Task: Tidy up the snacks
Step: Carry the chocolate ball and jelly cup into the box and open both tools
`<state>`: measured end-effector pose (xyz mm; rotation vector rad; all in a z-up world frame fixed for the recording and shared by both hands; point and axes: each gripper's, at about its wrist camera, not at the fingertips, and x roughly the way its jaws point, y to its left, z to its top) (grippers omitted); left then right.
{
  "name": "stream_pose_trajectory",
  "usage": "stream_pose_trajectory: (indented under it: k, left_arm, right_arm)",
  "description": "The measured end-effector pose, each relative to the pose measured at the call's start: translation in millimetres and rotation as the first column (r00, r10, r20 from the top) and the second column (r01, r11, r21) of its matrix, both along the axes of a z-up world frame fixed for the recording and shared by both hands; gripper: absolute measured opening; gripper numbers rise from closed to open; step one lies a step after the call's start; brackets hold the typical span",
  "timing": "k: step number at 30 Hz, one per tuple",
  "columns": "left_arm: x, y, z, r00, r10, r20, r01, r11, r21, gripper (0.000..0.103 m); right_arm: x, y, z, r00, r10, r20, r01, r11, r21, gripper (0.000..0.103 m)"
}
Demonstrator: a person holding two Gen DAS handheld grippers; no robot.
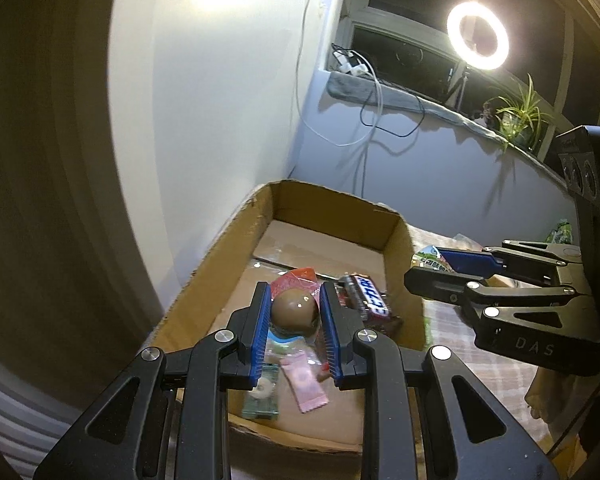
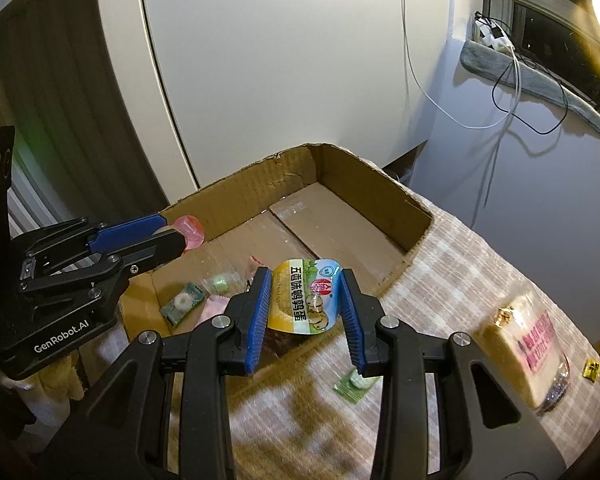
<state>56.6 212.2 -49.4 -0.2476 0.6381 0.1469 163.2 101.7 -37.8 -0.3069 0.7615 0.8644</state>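
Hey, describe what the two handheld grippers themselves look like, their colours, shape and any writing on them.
Both are matte black, two-finger tools with angular linkage arms, triangular cut-outs and silver round pivot pins. The left gripper and right gripper each have ribbed blue pads lining the fingers. White lettering reads "GenRobot.AI" on the left body and "DAS" on the right. No cables or sleeves show.

Looks like someone's bedroom or living room at home, at night. There's a dark window (image 1: 412, 20) with a glowing ring light (image 1: 478, 35) and a spiky green potted plant (image 1: 520, 114) on the grey-padded sill (image 1: 380, 94), plus white charger cables (image 2: 496, 40) dangling down the pale wall (image 1: 220, 100). An open brown cardboard box (image 2: 240, 188) sits on a beige checked cloth (image 2: 460, 264).
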Motion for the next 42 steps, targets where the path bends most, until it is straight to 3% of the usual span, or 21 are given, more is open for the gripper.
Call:
stream_pose_trajectory:
  k: [16, 38, 42]
  left_arm:
    - [10, 17, -10, 0.999, 0.034, -0.027, -0.034, 0.999, -0.002, 0.023]
    - [15, 14, -13, 0.998, 0.034, -0.044, -0.034, 0.999, 0.0, 0.028]
    - [16, 13, -12, 0.999, 0.033, -0.042, -0.033, 0.999, 0.001, 0.032]
  right_arm:
    - [38, 30, -16, 0.999, -0.018, -0.051, 0.018, 1.0, -0.009, 0.036]
    - [54, 37, -26, 0.996, -0.031, -0.078, 0.03, 0.999, -0.01, 0.041]
    - [53, 33, -23, 0.997, -0.037, -0.066, 0.037, 0.999, -0.002, 0.061]
